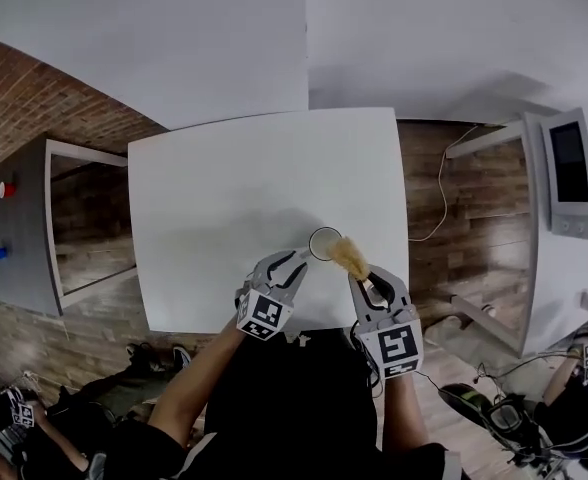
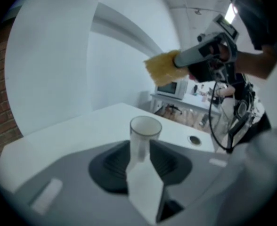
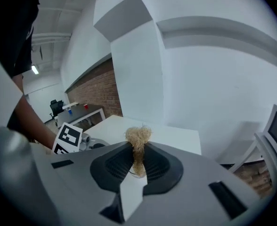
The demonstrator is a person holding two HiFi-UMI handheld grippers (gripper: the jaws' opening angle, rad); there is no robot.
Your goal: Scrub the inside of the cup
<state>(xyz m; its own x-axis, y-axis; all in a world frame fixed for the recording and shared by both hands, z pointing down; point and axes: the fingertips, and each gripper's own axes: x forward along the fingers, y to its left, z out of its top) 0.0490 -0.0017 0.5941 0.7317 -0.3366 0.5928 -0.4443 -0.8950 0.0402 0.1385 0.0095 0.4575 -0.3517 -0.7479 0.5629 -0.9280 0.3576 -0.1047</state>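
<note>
Here we keep the left gripper [image 1: 296, 263] at the near edge of the smooth white counter [image 1: 224, 188]. Its dark ribbed jaws are spread wide on either side of the cup [image 1: 325, 243], not pressing it. The cup is a clear-looking, straight-walled cylinder with a round rim, and it stands upright. Our right gripper [image 1: 364, 283] has its jaws clamped on the scrubber [image 1: 351, 256], a coarse, straw-coloured fibrous tuft held above the cup.
</note>
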